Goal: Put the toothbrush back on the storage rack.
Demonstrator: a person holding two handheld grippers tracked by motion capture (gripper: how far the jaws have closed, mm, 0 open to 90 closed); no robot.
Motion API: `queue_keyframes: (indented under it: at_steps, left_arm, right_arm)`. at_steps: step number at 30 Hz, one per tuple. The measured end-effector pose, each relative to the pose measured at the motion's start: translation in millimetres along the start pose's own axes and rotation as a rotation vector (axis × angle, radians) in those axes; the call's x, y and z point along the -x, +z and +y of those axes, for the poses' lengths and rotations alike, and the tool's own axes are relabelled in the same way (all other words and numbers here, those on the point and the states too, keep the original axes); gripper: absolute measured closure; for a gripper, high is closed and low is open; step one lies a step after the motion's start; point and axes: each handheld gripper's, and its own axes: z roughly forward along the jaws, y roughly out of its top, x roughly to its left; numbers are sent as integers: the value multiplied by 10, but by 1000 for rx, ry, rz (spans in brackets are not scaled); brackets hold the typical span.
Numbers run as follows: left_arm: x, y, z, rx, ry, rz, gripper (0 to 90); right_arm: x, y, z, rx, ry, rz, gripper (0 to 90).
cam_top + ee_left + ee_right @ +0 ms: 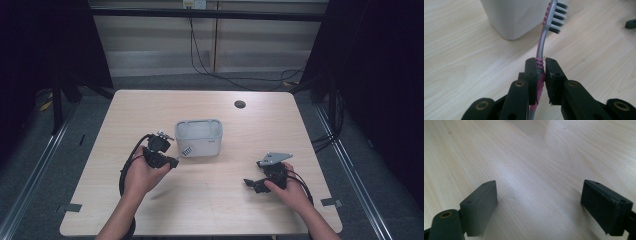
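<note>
Item: toothbrush [541,47], pinched at mid-handle by left claw [541,75], bristle end just beside white bin [198,137], left of its near wall. Right claw [539,205]: wide, empty, low over bench [230,210]. Handling: lift head clear of rim, tip in bristles-first, then release.

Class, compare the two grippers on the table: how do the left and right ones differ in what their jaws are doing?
The left gripper has its jaws shut on a toothbrush; the right gripper has its jaws wide open with nothing between them. The left gripper is beside the white container; the right gripper is well apart from it. Both have black jaws and a trailing cable.
</note>
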Motion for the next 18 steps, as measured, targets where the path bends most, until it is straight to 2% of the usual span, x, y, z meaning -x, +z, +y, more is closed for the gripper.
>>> queue_keyframes:
  at_steps: [13,18]
  left_arm:
    - [2,-196,53,158,-5,3,807]
    - [-20,-250,61,189,-1,18,807]
  right_arm:
    - [0,0,0,0,0,0,132]
    - [0,0,0,0,0,0,132]
